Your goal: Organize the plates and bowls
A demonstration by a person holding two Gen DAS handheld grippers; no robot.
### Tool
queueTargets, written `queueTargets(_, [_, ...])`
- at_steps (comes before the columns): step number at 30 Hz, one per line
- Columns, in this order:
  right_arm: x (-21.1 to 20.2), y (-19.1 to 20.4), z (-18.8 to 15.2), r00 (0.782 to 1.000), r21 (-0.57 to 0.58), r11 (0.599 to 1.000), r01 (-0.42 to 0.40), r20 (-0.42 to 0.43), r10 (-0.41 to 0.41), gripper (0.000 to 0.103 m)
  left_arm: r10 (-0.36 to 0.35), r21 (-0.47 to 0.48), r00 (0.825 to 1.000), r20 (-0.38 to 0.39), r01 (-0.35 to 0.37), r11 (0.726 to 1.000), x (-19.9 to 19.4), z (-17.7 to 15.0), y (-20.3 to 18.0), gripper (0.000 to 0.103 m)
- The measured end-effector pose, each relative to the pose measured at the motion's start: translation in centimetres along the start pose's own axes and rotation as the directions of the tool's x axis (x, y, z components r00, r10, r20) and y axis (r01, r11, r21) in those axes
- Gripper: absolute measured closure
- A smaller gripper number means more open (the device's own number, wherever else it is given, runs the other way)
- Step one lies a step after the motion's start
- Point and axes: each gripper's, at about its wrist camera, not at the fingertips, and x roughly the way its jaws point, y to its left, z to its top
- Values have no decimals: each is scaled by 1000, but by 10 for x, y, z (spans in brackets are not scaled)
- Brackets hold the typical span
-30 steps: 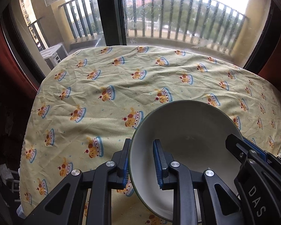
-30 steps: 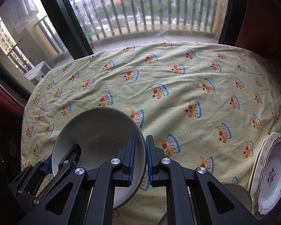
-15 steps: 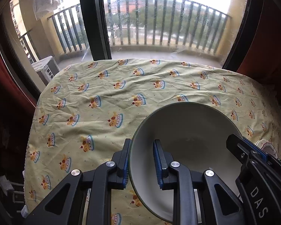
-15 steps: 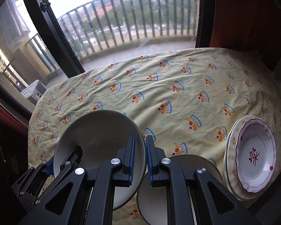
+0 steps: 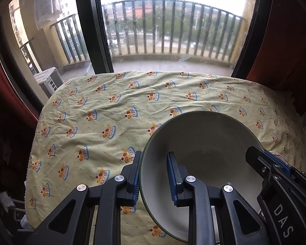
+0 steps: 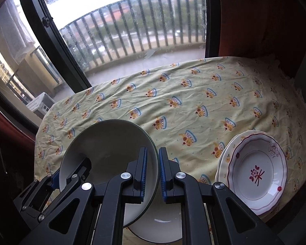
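A grey-white bowl with a dark green rim (image 5: pixel 204 143) (image 6: pixel 110 143) is held in the air above the table by both grippers. My left gripper (image 5: pixel 154 175) is shut on its left rim, one finger inside and one outside. My right gripper (image 6: pixel 153 171) is shut on its right rim; its tip (image 5: pixel 255 155) shows in the left wrist view. A second similar bowl (image 6: pixel 161 224) sits on the table just below the held one. A stack of white plates with red floral pattern (image 6: pixel 255 171) lies at the front right.
The table has a yellow cloth with crown prints (image 5: pixel 132 106) (image 6: pixel 193 102). A large window with a black frame and a balcony railing (image 5: pixel 163 30) stands behind the table. Dark red curtains (image 6: pixel 255 20) hang at the sides.
Both grippers have lifted the bowl and drawn back toward the near edge. The second bowl and the plate stack have come into the right wrist view.
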Motion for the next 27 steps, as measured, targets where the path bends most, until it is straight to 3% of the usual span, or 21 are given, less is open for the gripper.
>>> queueTargets(14, [-12,-48,-20,999,-96,995,-29,-19,27,88,40,-40,999,-1,-40,998,-8,-38,-42,82])
queueTargets(27, [6,-58,-45,992,-217,972,-88,-107,66,88,111,-140,992,-65,-119,983,5,-77,-43,82])
